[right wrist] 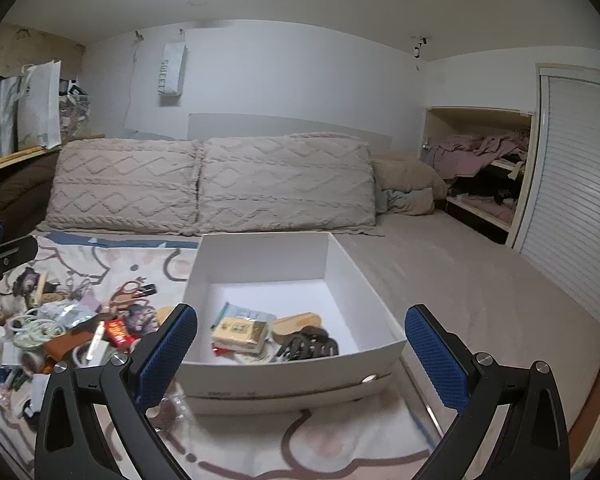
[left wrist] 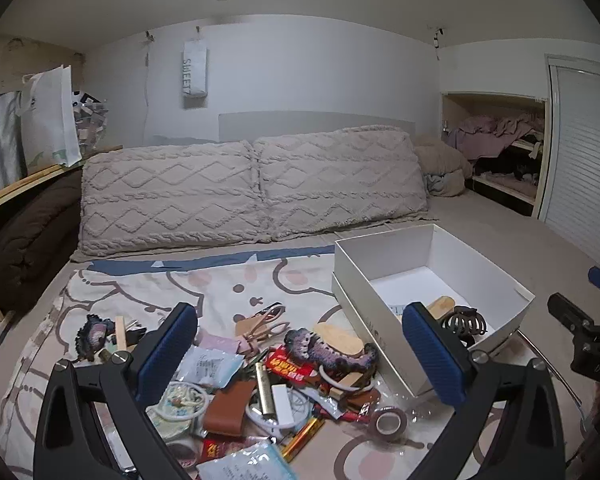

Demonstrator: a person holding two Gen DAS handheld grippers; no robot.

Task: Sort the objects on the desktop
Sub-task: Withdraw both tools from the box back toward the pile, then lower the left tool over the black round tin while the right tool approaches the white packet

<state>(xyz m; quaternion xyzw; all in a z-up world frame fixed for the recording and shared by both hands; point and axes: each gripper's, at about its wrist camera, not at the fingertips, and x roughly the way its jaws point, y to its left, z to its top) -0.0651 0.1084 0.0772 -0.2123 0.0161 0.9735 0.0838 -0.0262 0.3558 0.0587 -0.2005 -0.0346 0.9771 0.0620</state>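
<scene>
Left wrist view: the left tool (left wrist: pixel 300 360), fingers spread and empty, hangs over a heap of small clutter (left wrist: pixel 260 384) on a cartoon-print blanket (left wrist: pixel 220 284) on the bed. Right tool (right wrist: pixel 300 356), likewise spread, faces the white box (right wrist: pixel 300 368) holding a hair claw (right wrist: pixel 308 346). A wall bag (left wrist: pixel 195 72) reads "SWEET".
</scene>
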